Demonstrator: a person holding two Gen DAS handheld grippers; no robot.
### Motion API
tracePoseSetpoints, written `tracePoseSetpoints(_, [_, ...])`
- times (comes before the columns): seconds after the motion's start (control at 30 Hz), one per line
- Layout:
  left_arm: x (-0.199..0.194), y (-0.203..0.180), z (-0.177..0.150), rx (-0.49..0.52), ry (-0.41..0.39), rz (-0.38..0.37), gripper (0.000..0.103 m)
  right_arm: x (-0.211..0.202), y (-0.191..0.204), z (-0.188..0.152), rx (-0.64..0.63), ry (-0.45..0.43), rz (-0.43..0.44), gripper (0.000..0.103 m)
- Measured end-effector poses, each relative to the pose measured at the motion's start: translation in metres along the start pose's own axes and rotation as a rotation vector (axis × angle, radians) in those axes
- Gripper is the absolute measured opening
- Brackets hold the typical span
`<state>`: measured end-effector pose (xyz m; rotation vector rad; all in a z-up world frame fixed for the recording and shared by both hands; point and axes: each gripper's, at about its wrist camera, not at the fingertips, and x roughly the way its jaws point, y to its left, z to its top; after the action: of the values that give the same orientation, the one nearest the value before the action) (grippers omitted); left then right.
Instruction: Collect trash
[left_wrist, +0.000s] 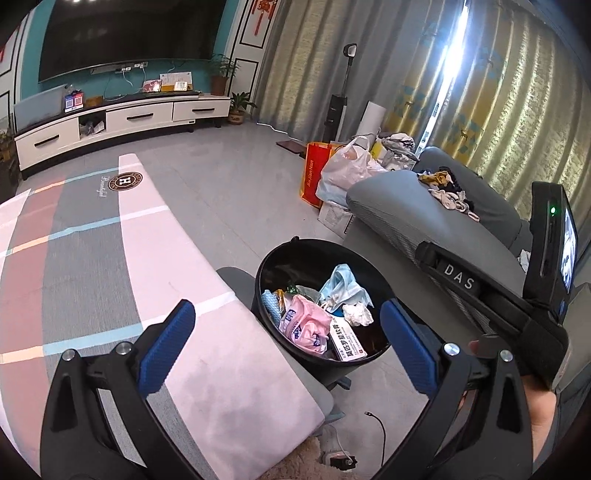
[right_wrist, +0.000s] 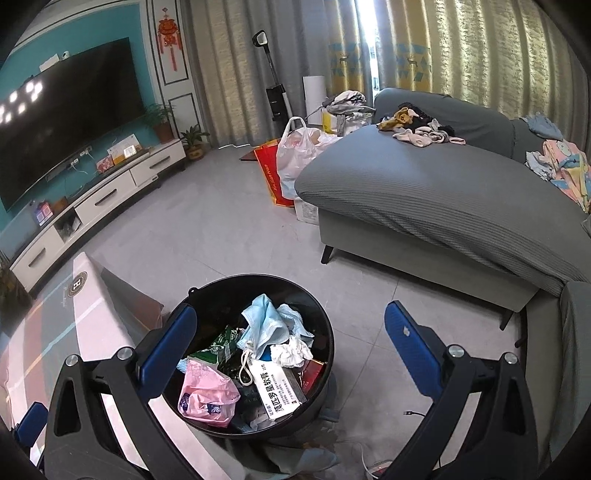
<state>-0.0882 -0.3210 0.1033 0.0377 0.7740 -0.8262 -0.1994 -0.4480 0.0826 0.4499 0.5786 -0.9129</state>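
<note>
A round black bin (left_wrist: 280, 254) (right_wrist: 317, 314) stands on the floor beside a low table. It holds trash: a blue face mask (left_wrist: 341, 284) (right_wrist: 264, 325), a crumpled white tissue (left_wrist: 356, 314) (right_wrist: 290, 350), a pink plastic bag (left_wrist: 304, 326) (right_wrist: 207, 395) and a white medicine box (left_wrist: 349, 341) (right_wrist: 279, 391). My left gripper (left_wrist: 291, 350) hovers open above the table edge and bin, nothing between its blue fingers. My right gripper (right_wrist: 291, 354) is open over the bin, also empty. Its body (left_wrist: 491, 295) appears at the right of the left wrist view.
The low table with a pink-and-grey striped cover (left_wrist: 110, 258) (right_wrist: 92, 325) sits left of the bin. A grey sofa (right_wrist: 424, 192) with scattered clothes lies to the right. Plastic and red bags (right_wrist: 291, 158) stand by the sofa. A TV cabinet (left_wrist: 122, 118) lines the far wall. A cable (left_wrist: 376, 424) lies on the floor.
</note>
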Motion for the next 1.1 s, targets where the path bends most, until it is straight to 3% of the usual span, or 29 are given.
tracePoseSetpoints(1.1, [-0.002,-0.0012,-0.0019,-0.027,0.018,-0.022,0.1,0.0019,-0.004,0.0015,0.007,0.0,-0.017,0.1])
